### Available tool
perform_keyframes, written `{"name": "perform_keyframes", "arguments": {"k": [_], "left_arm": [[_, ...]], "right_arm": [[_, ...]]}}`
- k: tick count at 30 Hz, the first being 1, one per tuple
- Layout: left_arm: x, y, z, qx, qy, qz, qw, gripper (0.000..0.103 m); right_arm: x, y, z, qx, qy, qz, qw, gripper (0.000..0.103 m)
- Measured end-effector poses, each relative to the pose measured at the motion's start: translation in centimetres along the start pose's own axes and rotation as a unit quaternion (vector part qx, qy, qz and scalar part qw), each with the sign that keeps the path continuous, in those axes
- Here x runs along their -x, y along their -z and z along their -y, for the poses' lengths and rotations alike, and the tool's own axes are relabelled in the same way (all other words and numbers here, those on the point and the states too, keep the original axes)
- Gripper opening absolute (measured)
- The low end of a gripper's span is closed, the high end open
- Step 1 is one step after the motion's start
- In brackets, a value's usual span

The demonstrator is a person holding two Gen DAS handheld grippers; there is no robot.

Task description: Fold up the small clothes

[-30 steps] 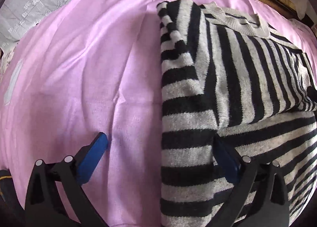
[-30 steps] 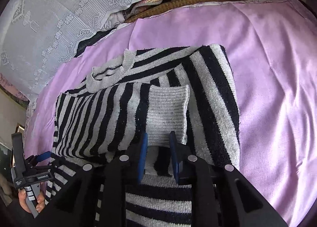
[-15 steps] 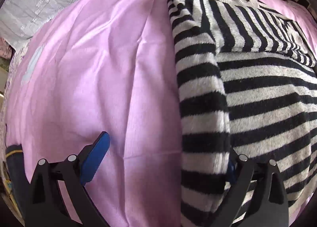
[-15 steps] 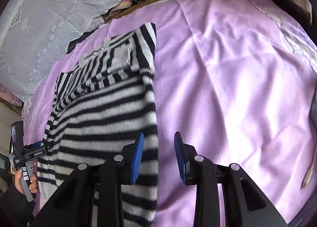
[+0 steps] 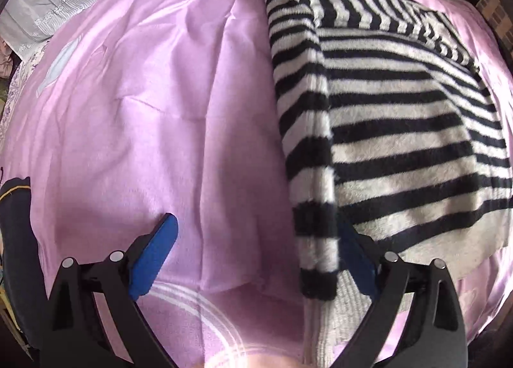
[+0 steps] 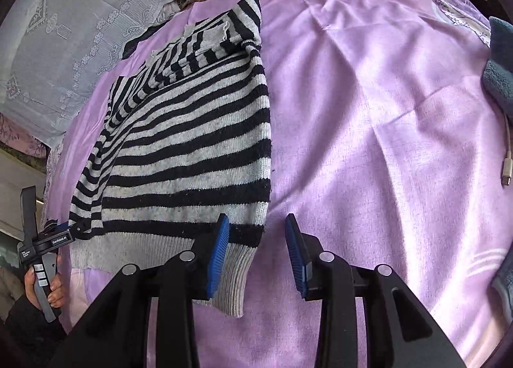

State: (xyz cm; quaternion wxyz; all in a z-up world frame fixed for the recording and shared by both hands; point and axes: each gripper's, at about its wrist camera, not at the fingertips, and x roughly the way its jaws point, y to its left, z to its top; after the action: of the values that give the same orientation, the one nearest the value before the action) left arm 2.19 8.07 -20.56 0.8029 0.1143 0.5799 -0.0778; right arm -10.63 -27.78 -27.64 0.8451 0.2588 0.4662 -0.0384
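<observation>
pink sheet (image 6: 368,111) under striped sweater (image 6: 192,143); both grippers' fingers wide, holding nothing; left gripper (image 6: 69,226) labelled "genrobot.ai".

On my left gripper (image 6: 69,229), beside the striped sweater (image 6: 192,143), white lettering seems to read "GenRobot.AI". Smaller print below it is too tiny to read.

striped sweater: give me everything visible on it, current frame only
The striped sweater is a soft knit in black and pale grey bands with plain grey ribbed hem and collar. It lies flat on the purple sheet, both sleeves folded in over the body, collar at the far end, hem nearest the tongs. The left tongs straddle its near left edge, open; the right tongs sit open at its hem corner.
</observation>
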Motion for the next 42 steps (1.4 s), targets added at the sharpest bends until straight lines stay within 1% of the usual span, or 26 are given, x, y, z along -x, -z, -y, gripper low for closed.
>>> {"name": "perform_keyframes", "arguments": {"k": [2, 4, 6, 8, 11, 12, 13, 15, 17, 18, 20, 22, 25, 26, 27, 28, 29, 30, 31, 32, 33, 35, 38, 39, 40, 42], "left_arm": [[0.0, 0.2, -0.6, 0.023, 0.009, 0.000, 0.9997, 0.095], [0.8, -0.2, -1.2, 0.037, -0.006, 0.014, 0.9992, 0.095], [1.2, -1.0, -1.4, 0.036, -0.020, 0.025, 0.9988, 0.095], [1.2, -1.0, -1.4, 0.038, -0.026, 0.027, 0.9986, 0.095], [0.5, -1.0, -1.8, 0.046, -0.033, 0.029, 0.9980, 0.095], [0.2, -0.8, -2.0, 0.053, -0.030, 0.030, 0.9977, 0.095], [0.1, -0.6, -2.1, 0.061, -0.026, 0.031, 0.9973, 0.095], [-0.4, -1.0, -2.4, 0.072, -0.021, 0.031, 0.9967, 0.095], [-1.0, -1.4, -2.9, 0.076, -0.020, 0.032, 0.9964, 0.095], [-1.6, -2.0, -3.2, 0.079, -0.018, 0.032, 0.9962, 0.095], [-1.7, -2.0, -3.3, 0.084, -0.013, 0.033, 0.9958, 0.095], [-2.0, -2.2, -3.5, 0.086, -0.009, 0.035, 0.9956, 0.095], [-2.1, -2.3, -3.6, 0.097, -0.007, 0.039, 0.9945, 0.095], [-2.1, -2.2, -3.6, 0.098, -0.009, 0.040, 0.9943, 0.094], [-2.0, -2.1, -3.5, 0.099, -0.011, 0.042, 0.9941, 0.093], [-1.8, -1.9, -3.4, 0.101, -0.011, 0.043, 0.9940, 0.091], [-1.7, -1.8, -3.4, 0.103, -0.010, 0.043, 0.9937, 0.087], [-1.5, -1.7, -3.3, 0.104, -0.008, 0.043, 0.9937, 0.084], [-1.4, -1.6, -3.3, 0.105, -0.007, 0.043, 0.9935, 0.079], [-1.3, -1.5, -3.4, 0.109, -0.006, 0.042, 0.9931, 0.074], [-1.3, -1.3, -3.5, 0.115, -0.005, 0.040, 0.9925, 0.072], [-1.2, -0.8, -3.7, 0.128, -0.004, 0.037, 0.9911, 0.067], [-1.4, -0.5, -4.0, 0.135, -0.004, 0.034, 0.9902, 0.067], [-1.5, -0.5, -4.1, 0.139, -0.003, 0.034, 0.9897, 0.067], [-1.5, -0.5, -4.3, 0.146, 0.001, 0.032, 0.9888, 0.067], [-1.6, -0.5, -4.8, 0.161, 0.014, 0.027, 0.9865, 0.067]], "right_arm": [[0.3, -0.3, -0.6, 0.010, 0.001, 0.012, 1.000, 0.037], [0.2, -1.5, -1.8, 0.020, -0.021, 0.020, 0.999, 0.038], [-0.8, -3.5, -4.5, 0.042, -0.050, 0.020, 0.998, 0.038], [-2.2, -5.9, -8.2, 0.067, -0.093, 0.023, 0.993, 0.038], [-5.2, -9.8, -15.4, 0.112, -0.148, 0.019, 0.982, 0.038], [-6.3, -11.1, -17.7, 0.122, -0.160, 0.016, 0.979, 0.038], [-7.5, -12.2, -19.9, 0.129, -0.174, 0.007, 0.976, 0.038], [-10.4, -13.8, -23.3, 0.117, -0.216, -0.037, 0.969, 0.038], [-12.6, -13.3, -24.9, 0.088, -0.232, -0.060, 0.967, 0.038], [-13.5, -12.5, -25.3, 0.086, -0.228, -0.070, 0.967, 0.038], [-15.2, -10.9, -25.8, 0.082, -0.212, -0.081, 0.970, 0.038], [-16.7, -10.4, -25.8, 0.067, -0.201, -0.086, 0.973, 0.038], [-17.6, -11.5, -25.6, 0.033, -0.199, -0.057, 0.978, 0.038], [-18.0, -12.0, -25.6, 0.019, -0.201, -0.055, 0.978, 0.037], [-18.5, -12.5, -25.7, 0.008, -0.202, -0.054, 0.978, 0.035], [-18.8, -12.9, -26.0, 0.004, -0.201, -0.049, 0.978, 0.024], [-19.0, -13.1, -26.6, 0.011, -0.198, -0.041, 0.979, 0.021], [-19.0, -13.3, -27.5, 0.026, -0.198, -0.034, 0.979, 0.021], [-19.0, -13.2, -28.7, 0.049, -0.201, -0.030, 0.978, 0.020], [-19.0, -13.0, -29.8, 0.069, -0.203, -0.027, 0.976, 0.020], [-19.0, -12.8, -30.6, 0.084, -0.205, -0.028, 0.975, 0.020], [-19.9, -12.6, -31.7, 0.090, -0.205, -0.036, 0.974, 0.020], [-22.0, -12.4, -31.3, 0.083, -0.196, -0.059, 0.975, 0.021], [-22.1, -12.3, -31.0, 0.086, -0.200, -0.057, 0.974, 0.021], [-21.8, -12.3, -31.0, 0.093, -0.203, -0.058, 0.973, 0.022], [-21.3, -12.4, -30.5, 0.088, -0.223, -0.083, 0.967, 0.035]]}}
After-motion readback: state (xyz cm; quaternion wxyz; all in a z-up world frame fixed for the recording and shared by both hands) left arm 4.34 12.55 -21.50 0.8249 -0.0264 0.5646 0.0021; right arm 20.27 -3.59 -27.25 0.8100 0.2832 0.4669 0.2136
